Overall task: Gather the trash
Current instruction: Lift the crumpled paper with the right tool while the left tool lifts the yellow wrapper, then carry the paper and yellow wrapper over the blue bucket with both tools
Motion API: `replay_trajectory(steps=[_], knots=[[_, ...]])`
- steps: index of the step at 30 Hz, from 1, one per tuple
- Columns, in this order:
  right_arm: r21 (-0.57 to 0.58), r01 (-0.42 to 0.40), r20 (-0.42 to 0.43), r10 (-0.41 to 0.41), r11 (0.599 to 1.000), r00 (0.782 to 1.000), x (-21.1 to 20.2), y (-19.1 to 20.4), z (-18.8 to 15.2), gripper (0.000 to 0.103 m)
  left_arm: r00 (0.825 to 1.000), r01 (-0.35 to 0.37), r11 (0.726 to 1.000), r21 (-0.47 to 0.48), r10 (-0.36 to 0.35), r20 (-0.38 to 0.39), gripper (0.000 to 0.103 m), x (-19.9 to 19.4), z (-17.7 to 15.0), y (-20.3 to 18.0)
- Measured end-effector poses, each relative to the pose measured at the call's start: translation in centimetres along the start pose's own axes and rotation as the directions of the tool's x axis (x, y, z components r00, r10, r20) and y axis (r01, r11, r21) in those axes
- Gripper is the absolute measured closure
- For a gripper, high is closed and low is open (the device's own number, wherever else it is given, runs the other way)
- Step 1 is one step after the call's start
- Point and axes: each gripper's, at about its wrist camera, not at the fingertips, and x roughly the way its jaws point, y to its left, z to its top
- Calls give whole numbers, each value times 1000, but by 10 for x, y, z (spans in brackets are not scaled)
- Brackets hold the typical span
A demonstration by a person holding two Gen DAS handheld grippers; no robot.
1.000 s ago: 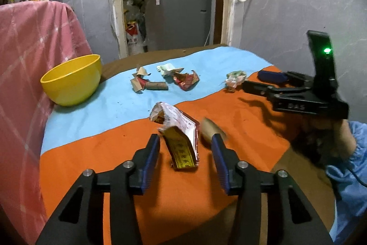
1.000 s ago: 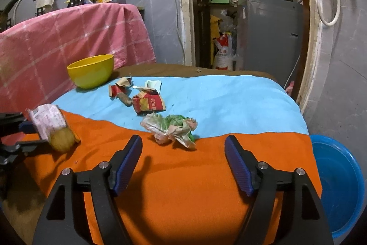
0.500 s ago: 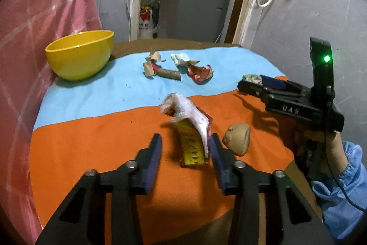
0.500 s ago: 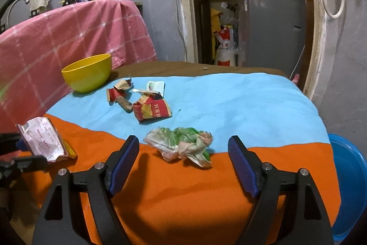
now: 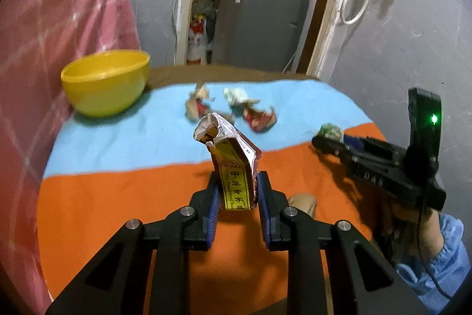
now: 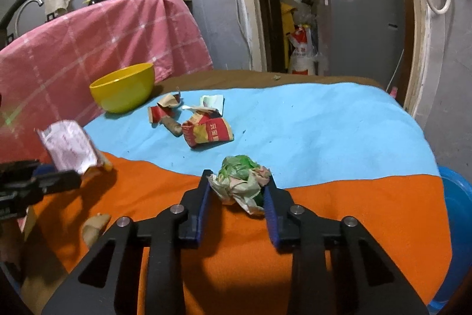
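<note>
My left gripper [image 5: 238,182] has its jaws closing, and its pads press a torn packet [image 5: 233,155] with a yellow printed strip, which stands upright between them above the orange cloth. In the right wrist view that packet [image 6: 69,146] sticks up from the left gripper [image 6: 56,177] at the left edge. The jaws of my right gripper [image 6: 238,179] are closing too, with the pads against a crumpled green and white wrapper [image 6: 242,182] at the border of orange and blue cloth. A red crumpled packet [image 6: 208,132] and brown scraps [image 6: 163,111] lie farther back on the blue cloth.
A yellow bowl [image 6: 124,86] stands at the back left beside a pink checked cloth [image 6: 88,49]. A tan lump [image 5: 303,201] lies on the orange cloth near the front edge. A blue basin [image 6: 457,226] sits below the table's right side. A blue sleeve [image 5: 433,264] shows at the right.
The left jaws have narrowed onto the torn packet, which now stands upright between them. The right jaws have gone from wide apart to closed against the green wrapper.
</note>
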Motion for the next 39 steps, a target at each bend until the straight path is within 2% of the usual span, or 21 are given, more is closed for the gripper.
replay_trajectory(steps=[5,9,11,16,22,26,31,35,39], knots=[[3,18,84,-18,1000,996,-20,-6,1,75,997,-1,1000,28,-1,79,83,-3,16,-22],[6,81,229,-80,997,970,-55,-14,4,75,990,29,999,40,-34,137,83,-1,33,-41],[15,110,295,-109,994,949,-74,-19,5,75,984,53,997,58,-62,169,83,2,42,-55],[43,195,435,-194,980,879,-115,-34,0,75,969,106,989,104,-126,213,83,5,57,-88],[132,281,520,-307,951,797,-151,-64,-7,75,954,180,965,189,-219,207,83,20,78,-142],[226,322,512,-394,919,763,-166,-95,-15,75,940,230,937,261,-284,188,83,34,89,-181],[330,364,465,-485,871,740,-182,-130,-28,75,934,273,911,308,-328,141,83,58,90,-219],[401,386,393,-537,831,747,-187,-154,-39,74,936,320,903,286,-347,51,83,87,86,-241],[476,383,300,-555,792,775,-183,-178,-46,73,939,340,903,262,-339,-50,82,116,84,-260]])
